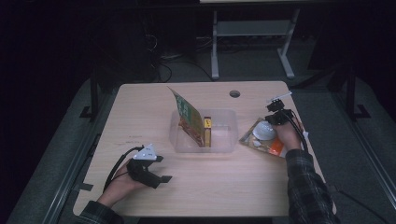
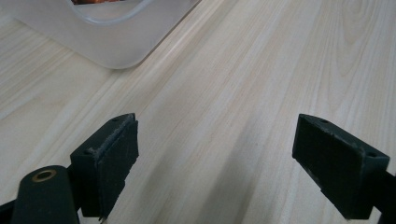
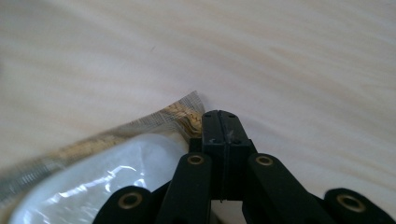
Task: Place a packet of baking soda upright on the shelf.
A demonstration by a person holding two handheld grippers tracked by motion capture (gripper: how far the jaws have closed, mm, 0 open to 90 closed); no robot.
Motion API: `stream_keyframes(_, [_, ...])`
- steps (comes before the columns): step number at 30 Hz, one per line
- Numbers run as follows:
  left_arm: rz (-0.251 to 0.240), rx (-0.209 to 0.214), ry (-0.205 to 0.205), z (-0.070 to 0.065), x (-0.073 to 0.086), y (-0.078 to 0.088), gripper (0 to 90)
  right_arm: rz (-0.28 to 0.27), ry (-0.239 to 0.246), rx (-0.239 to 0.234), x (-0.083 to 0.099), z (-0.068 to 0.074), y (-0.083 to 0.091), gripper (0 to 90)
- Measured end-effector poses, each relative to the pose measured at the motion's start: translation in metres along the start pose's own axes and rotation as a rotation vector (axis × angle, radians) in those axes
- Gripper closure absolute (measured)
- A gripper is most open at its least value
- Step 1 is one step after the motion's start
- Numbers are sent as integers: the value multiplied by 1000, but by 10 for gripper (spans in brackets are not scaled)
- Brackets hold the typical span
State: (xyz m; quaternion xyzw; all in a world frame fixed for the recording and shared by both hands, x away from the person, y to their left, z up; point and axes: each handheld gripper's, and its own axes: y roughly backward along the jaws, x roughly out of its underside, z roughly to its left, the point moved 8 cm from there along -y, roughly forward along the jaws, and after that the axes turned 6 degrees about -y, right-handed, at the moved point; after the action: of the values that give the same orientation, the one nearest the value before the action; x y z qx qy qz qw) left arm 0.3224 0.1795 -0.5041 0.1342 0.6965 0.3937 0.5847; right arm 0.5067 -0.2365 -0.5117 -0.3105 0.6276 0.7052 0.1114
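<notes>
Two grippers are at work on a light wooden table (image 1: 140, 107). A clear plastic bin (image 1: 227, 140) sits in the middle of it. One flat packet with green print (image 1: 187, 116) stands on its edge in the bin and leans to the left. A small yellow box (image 1: 207, 130) stands right beside it in the bin. So two things look put away already.

One more thing is not in yet, I think. It is a shiny bag with something white inside (image 1: 262, 135), and it lies flat on the table just to the right of the bin.

The right gripper (image 1: 276, 115) is at the far corner of that bag. In the right gripper view its two black jaws are pressed tight together right by the bag's crinkly sealed edge (image 3: 184, 114). They seem to pinch that corner, but the bag is not lifted. It probably has to go up and over into the bin next.

The left gripper (image 1: 156, 173) rests low on the near left of the table, well apart from the bin. Its jaws stand wide apart over bare wood, with nothing between them.
</notes>
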Motion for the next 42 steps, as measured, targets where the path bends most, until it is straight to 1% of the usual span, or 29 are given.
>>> stream_keyframes(1, [0, 1, 2, 0, 0, 0, 138, -19, 9, -21, 3, 2, 1, 897])
stream_keyframes(2, [-1, 0, 4, -1, 0, -1, 138, -30, 8, -39, 6, 4, 2, 897])
stream_keyframes(3, [3, 1, 2, 0, 0, -1, 138, -49, 21, -63, 9, 7, 4, 897])
stream_keyframes(6, [5, 5, 4, -1, 0, -2, 138, -67, 41, -74, 13, 13, 6, 897])
stream_keyframes(7, [6, 6, 5, -1, 0, -2, 138, -81, 60, -92, 14, 18, 8, 897])
stream_keyframes(9, [8, 6, 3, -1, 0, -2, 138, -72, 100, -134, 17, 26, 9, 897])
stream_keyframes(13, [8, 8, 4, -1, 1, -2, 138, -65, 138, -167, 25, 37, 14, 897])
stream_keyframes(14, [9, 8, 3, -1, 1, -2, 138, -53, 166, -185, 29, 42, 17, 897])
stream_keyframes(15, [8, 8, 3, -1, 1, -2, 138, -52, 173, -195, 30, 45, 18, 897])
stream_keyframes(17, [6, 9, 4, -2, 0, -2, 138, -53, 210, -220, 35, 53, 22, 897])
stream_keyframes(19, [7, 8, 0, -2, 0, -2, 138, -44, 225, -245, 42, 62, 26, 897])
stream_keyframes(22, [7, 8, -1, -2, 0, -3, 138, -31, 276, -280, 51, 75, 33, 897])
stream_keyframes(23, [8, 9, -3, -2, 0, -3, 138, -30, 282, -286, 53, 79, 35, 897])
stream_keyframes(25, [11, 11, -3, -3, 0, -2, 138, -23, 298, -318, 60, 86, 40, 897])
stream_keyframes(27, [13, 13, 0, -4, 0, -3, 138, -27, 333, -351, 68, 95, 45, 897])
stream_keyframes(29, [11, 14, -2, -4, 0, -3, 138, -13, 355, -390, 76, 105, 50, 897])
stream_keyframes(30, [9, 14, -1, -4, -1, -3, 138, -11, 369, -396, 79, 109, 53, 896])
stream_keyframes(31, [10, 14, -3, -5, -1, -4, 139, -19, 385, -397, 81, 112, 55, 896])
stream_keyframes(32, [11, 14, -4, -5, -1, -4, 138, -37, 392, -403, 83, 116, 60, 895])
stream_keyframes(33, [9, 14, -4, -5, -1, -3, 139, -51, 387, -406, 83, 117, 64, 892])
stream_keyframes(34, [9, 13, -6, -5, -1, -3, 138, -75, 376, -413, 83, 116, 73, 892])
stream_keyframes(36, [10, 14, -7, -5, -1, -3, 138, -91, 355, -429, 85, 114, 87, 893])
stream_keyframes(37, [10, 14, -4, -5, 0, -3, 138, -97, 351, -428, 88, 112, 93, 893])
stream_keyframes(38, [12, 13, -3, -5, 0, -3, 138, -107, 344, -443, 93, 110, 100, 894])
stream_keyframes(39, [5, 12, -3, -5, -1, -4, 138, -101, 342, -446, 97, 109, 102, 893])
stream_keyframes(40, [5, 13, -4, -5, -1, -4, 138, -91, 351, -445, 105, 107, 106, 894])
stream_keyframes(42, [7, 11, -9, -5, -1, -4, 138, -83, 351, -452, 112, 104, 108, 895])
